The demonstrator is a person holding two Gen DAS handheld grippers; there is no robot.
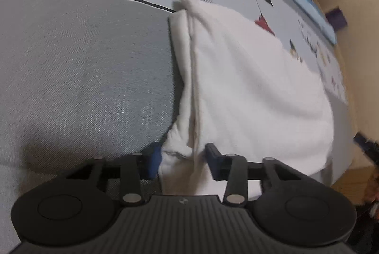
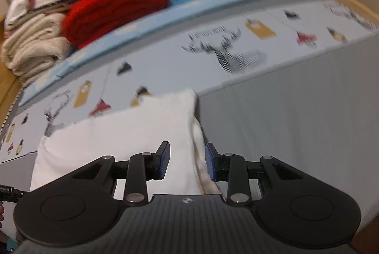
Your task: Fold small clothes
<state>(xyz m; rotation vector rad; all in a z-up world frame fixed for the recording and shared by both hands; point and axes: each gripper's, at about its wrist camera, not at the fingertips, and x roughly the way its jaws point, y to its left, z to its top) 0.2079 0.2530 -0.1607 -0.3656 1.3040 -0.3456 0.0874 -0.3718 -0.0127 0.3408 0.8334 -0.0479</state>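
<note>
A small white fleecy garment (image 1: pixel 248 78) lies folded on the grey part of the bed cover (image 1: pixel 83 64). In the left wrist view my left gripper (image 1: pixel 182 159) stands open, its blue-padded fingers on either side of the garment's near folded edge, where a seam runs up the cloth. In the right wrist view the same white garment (image 2: pixel 123 135) lies below my right gripper (image 2: pixel 187 162), which is open with its fingers either side of the garment's right edge, a little above it. Neither gripper pinches the cloth.
The bed cover has a pale printed band with a deer drawing (image 2: pixel 225 52) beyond the garment. A stack of folded clothes with a red knit (image 2: pixel 113 7) and a cream one (image 2: pixel 30 48) sits at the far left on a blue sheet (image 2: pixel 213 0). The bed's edge drops off at the right (image 1: pixel 343 159).
</note>
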